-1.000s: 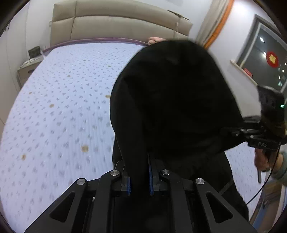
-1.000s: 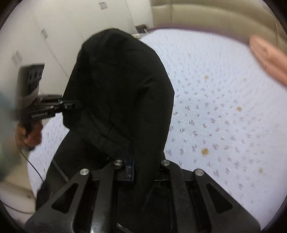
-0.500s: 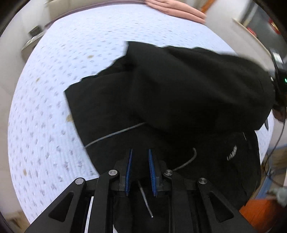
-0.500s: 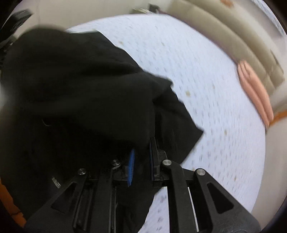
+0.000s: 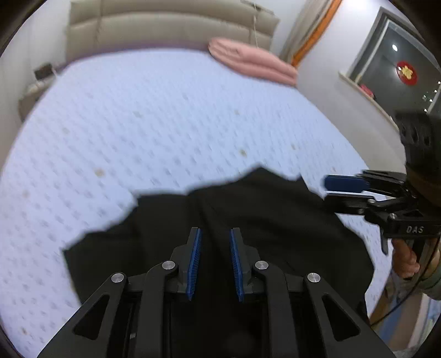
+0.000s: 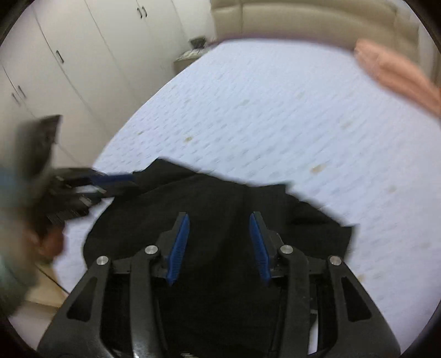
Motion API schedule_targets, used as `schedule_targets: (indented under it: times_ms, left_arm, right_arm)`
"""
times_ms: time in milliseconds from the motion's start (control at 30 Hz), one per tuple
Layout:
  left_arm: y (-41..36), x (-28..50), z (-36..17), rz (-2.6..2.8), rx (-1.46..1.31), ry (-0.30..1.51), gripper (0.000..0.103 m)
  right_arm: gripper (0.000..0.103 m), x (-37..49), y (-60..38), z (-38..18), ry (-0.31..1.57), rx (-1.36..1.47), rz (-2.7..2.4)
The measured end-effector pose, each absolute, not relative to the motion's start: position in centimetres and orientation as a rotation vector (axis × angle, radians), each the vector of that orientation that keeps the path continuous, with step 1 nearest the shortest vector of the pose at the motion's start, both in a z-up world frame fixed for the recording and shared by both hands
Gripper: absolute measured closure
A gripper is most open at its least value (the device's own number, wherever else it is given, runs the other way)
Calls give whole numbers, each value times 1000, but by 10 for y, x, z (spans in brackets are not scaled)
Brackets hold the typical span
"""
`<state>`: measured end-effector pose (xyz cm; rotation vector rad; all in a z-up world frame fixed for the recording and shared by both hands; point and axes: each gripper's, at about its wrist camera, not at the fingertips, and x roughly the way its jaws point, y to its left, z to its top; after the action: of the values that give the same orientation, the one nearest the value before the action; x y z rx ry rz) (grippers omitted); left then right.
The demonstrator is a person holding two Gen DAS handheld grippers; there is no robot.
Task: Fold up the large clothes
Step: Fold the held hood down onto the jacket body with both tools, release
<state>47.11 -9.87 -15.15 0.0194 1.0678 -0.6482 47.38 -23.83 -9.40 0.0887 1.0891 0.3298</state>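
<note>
A black garment lies folded over itself on the near part of the bed, its far edge ragged against the sheet. My left gripper hovers over it with jaws slightly apart and opening; the blue pads press on nothing. In the right wrist view the same garment spreads under my right gripper, whose jaws stand wider and are opening, with only cloth below them. The right gripper also shows at the garment's right edge, held by a hand. The left gripper appears blurred at the garment's left edge.
The bed has a pale patterned sheet and a beige headboard. A folded pink blanket lies at its far right corner. A nightstand stands at the far left, white wardrobes along the left wall, a window at the right.
The garment, held up by both grippers a second ago, now lies on the bed. Both grippers have let go of it, and the right one has opened much wider.
</note>
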Motion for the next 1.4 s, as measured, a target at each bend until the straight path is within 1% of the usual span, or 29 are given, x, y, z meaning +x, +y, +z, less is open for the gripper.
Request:
schedule_targets:
  times_ms: [100,267,333,400,533,667,733,800,833,900,967,1000,1067,1267,1300,1333,1400]
  left_arm:
    - [-97,446,-176,-683,2,1137,81]
    - [-100,414,-231,-680,-1,1271,81]
    - [-103,401,-250,-677,15,1284,81]
    - [-107,393,-261,-666,51,1273,81]
    - [-110,393,-255,-650,54,1260,81]
    - [-100,378,-218,-671,8,1219,81]
    - [-93,366,-199,-685,-19,1180,77]
    - [-88,357,-189,-708,-66,1153,60]
    - [-86,354,-189,-720,-85,1146,57]
    - [-90,349,-203,-701,-64,1164,57]
    - [-94,347,-228,-668,-38,1208,57]
    - [-98,345,-238,-656,-32,1225,58]
    - [-98,343,-259,-645,-37,1238,60]
    - [-93,337,-261,-654,-60,1162,61]
    - [-93,332,-258,-655,-59,1144,61]
    - [-90,326,-252,-654,-55,1120,61]
    - [-85,310,-240,-644,-39,1065,61]
  right_arm:
    - [60,455,-228,-121,1174,85,356]
    - [60,415,-226,-186,1344,108,347]
    - [60,403,-223,-213,1389,59,313]
    - [61,399,-221,-227,1394,37,282]
    - [61,404,-218,-223,1377,46,252]
    - [60,396,-224,-188,1338,138,269]
    - [60,392,-223,-173,1301,169,293]
    - [59,387,-214,-160,1271,158,304]
    - [57,384,-211,-159,1270,148,307]
    - [57,380,-198,-172,1286,83,296]
    - [59,385,-191,-193,1328,30,260]
    - [59,387,-190,-212,1369,9,236]
    - [59,390,-192,-230,1383,12,224]
    - [58,385,-183,-219,1312,-18,209]
    - [58,374,-182,-214,1291,-30,201]
    - [58,345,-181,-210,1275,-40,197]
    - [58,332,-180,-196,1227,-56,167]
